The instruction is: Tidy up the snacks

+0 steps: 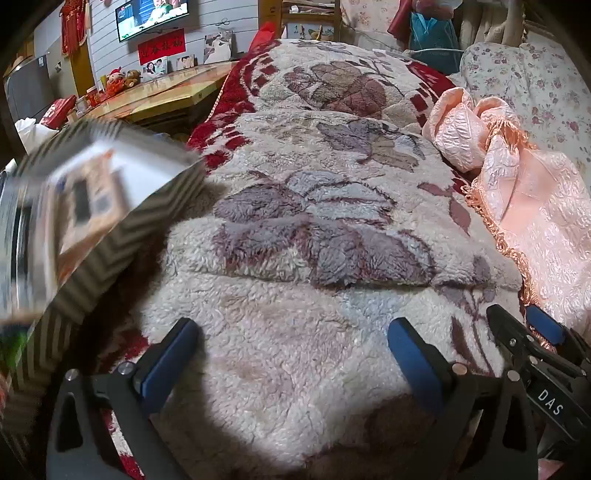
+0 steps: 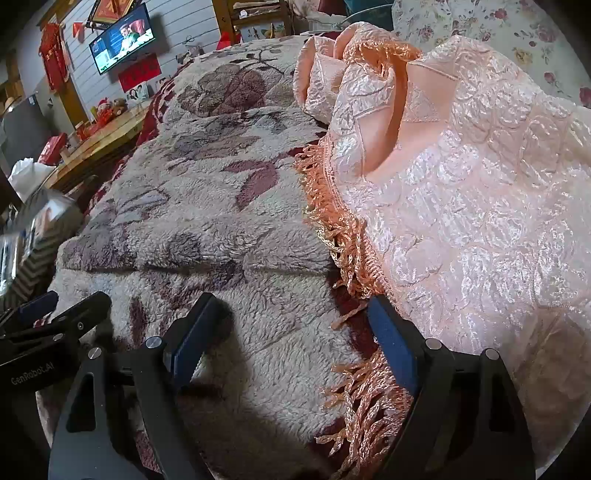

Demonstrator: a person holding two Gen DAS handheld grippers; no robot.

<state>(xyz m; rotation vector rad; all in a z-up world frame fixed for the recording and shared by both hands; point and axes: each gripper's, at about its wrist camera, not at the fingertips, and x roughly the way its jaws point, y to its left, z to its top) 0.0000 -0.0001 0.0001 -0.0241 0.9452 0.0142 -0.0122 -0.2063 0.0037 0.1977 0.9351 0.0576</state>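
Observation:
A zigzag-patterned storage box (image 1: 110,236) with snack packets (image 1: 85,206) inside sits blurred at the left edge of the left wrist view, on a fluffy floral blanket (image 1: 314,229). The box also shows at the far left of the right wrist view (image 2: 33,236). My left gripper (image 1: 291,332) is open and empty, low over the blanket, to the right of the box. My right gripper (image 2: 291,317) is open and empty, beside the fringe of a pink cloth (image 2: 461,221). The right gripper shows at the lower right of the left wrist view (image 1: 524,328).
The pink fringed satin cloth (image 1: 528,199) lies bunched at the right on the blanket. A floral quilt (image 1: 535,81) lies behind it. A wooden table (image 1: 162,96) with red items and toys stands at the back left under a wall TV (image 1: 151,14).

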